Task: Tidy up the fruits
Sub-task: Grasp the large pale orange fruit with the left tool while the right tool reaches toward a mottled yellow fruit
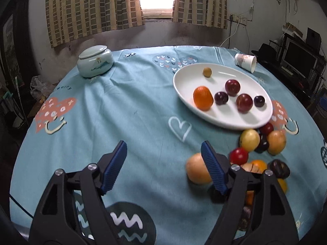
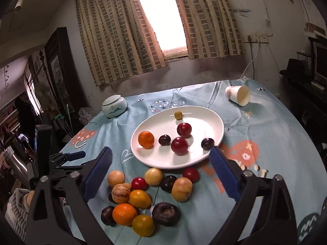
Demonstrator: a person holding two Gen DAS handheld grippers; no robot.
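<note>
Writing on cloth: partial letters only on the tablecloth (image 1: 143,106), "eeex" in the pink heart (image 1: 56,110), a blurred word near the jar; not fully readable.
Cup print: paper cup (image 2: 238,95) lies on its side at the far right of the tabletop, reddish print too blurred to read.
Jar: lidded pale ceramic jar (image 1: 95,61) far left, small painted motif, no legible text.
Left tongs (image 1: 163,164): wide open, nothing between the pads; right finger (image 1: 213,168) overlaps a tan fruit (image 1: 196,171) in view, contact can't be told.
Right tongs (image 2: 161,172): spread very wide, empty, hovering above the loose fruit.
Plate (image 2: 155,157): white, mid-tabletop, holds an orange (image 2: 146,139), two red plums, two dark plums, one small yellow-green fruit (image 2: 178,115).
Loose fruit pile (image 2: 141,196): on the cloth just in front of the plate, mixed oranges, plums, tan and yellow fruit, touching each other.
</note>
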